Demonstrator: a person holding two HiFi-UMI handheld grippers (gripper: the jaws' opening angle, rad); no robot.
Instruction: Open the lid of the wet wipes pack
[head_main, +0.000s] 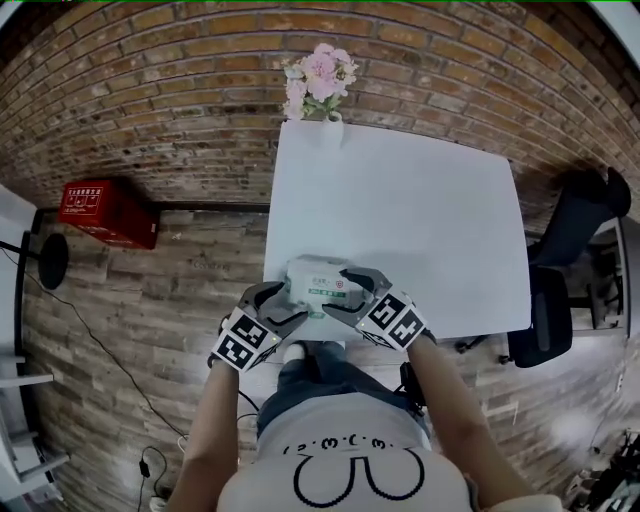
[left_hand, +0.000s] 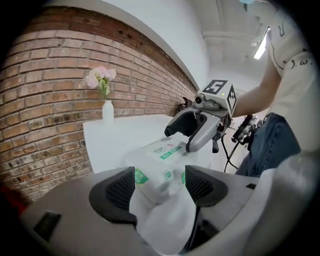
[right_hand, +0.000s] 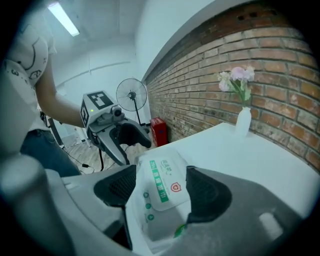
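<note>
A white wet wipes pack (head_main: 315, 280) with green print lies at the near left edge of the white table (head_main: 410, 210). Its flat lid (right_hand: 167, 186) carries a green strip and a red shield mark and lies shut. My left gripper (head_main: 280, 305) is at the pack's left end, jaws open, with the pack (left_hand: 161, 167) showing between the dark pads (left_hand: 122, 189), which do not press on it. My right gripper (head_main: 348, 293) comes in from the right, also open, the pack (right_hand: 159, 197) in its gap. The two grippers face each other across the pack.
A white vase of pink flowers (head_main: 320, 85) stands at the table's far edge. A red box (head_main: 108, 212) sits on the floor at the left by the brick wall. A black chair (head_main: 565, 270) stands to the table's right. A standing fan (right_hand: 131, 95) is behind.
</note>
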